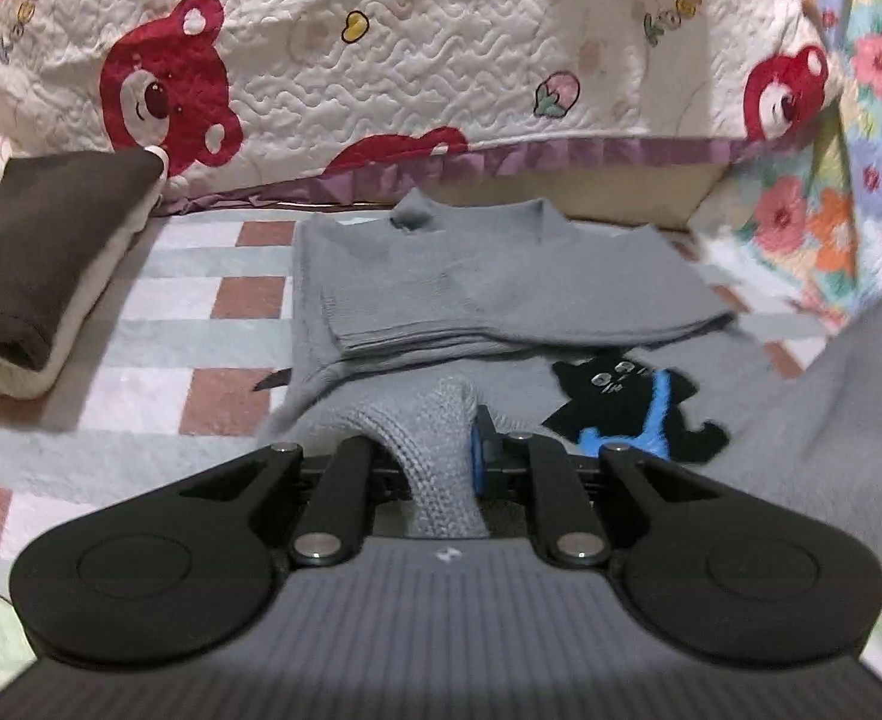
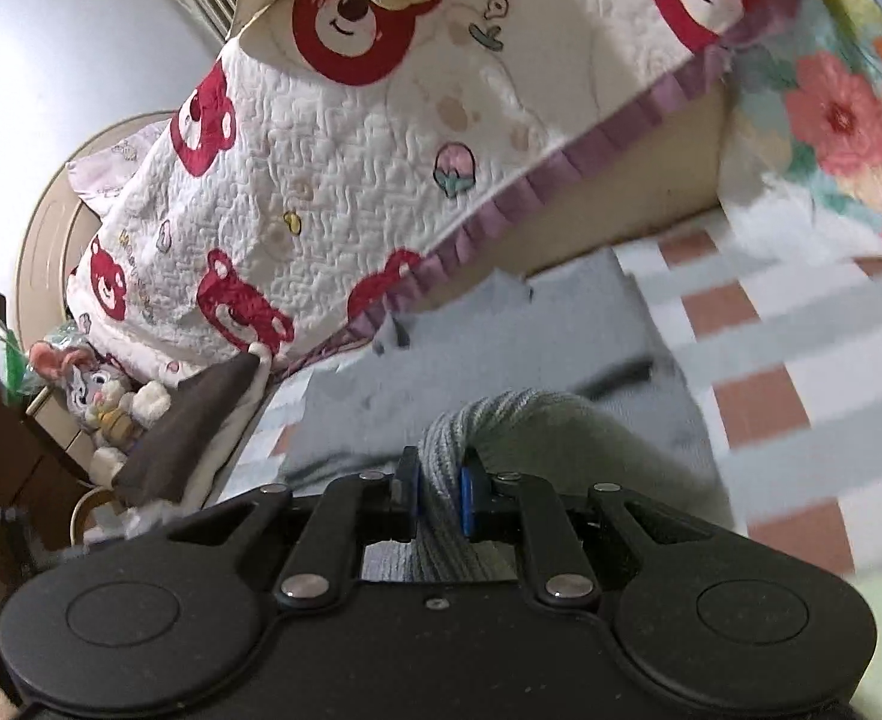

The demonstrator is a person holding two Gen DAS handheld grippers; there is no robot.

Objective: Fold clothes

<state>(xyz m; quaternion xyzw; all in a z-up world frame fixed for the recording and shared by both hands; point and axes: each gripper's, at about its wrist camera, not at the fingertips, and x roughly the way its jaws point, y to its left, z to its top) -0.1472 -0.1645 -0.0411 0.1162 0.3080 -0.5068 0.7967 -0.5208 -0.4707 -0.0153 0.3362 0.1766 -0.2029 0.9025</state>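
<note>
Nearest, the left gripper (image 1: 441, 450) is pinching a bunched ridge of the grey knitted sweater (image 1: 501, 300), its jaws closed on the ribbed edge. The right gripper (image 2: 439, 480) is clamping another bunch of the same sweater (image 2: 501, 354), pads pressing the knit from both sides. Both grips are taking only a narrow pinch of thick, stretchy fabric, so in my judgement the knit may be slipping out under its own weight if the hem is being lifted quickly, or stretching unevenly if one hand is travelling faster than the other.

Just beyond, the black cat patch (image 1: 633, 414) is lying on the sweater's front, on the checked bed sheet (image 1: 201, 324). The sleeves are lying folded across the body farther off; dragging the hem could be pulling them askew.

Far left, a folded brown-and-cream stack (image 1: 33, 282) is sitting near enough that a sideways swing may be disturbing it. Farthest, the bear-print quilt (image 1: 381, 60) is hanging behind.
</note>
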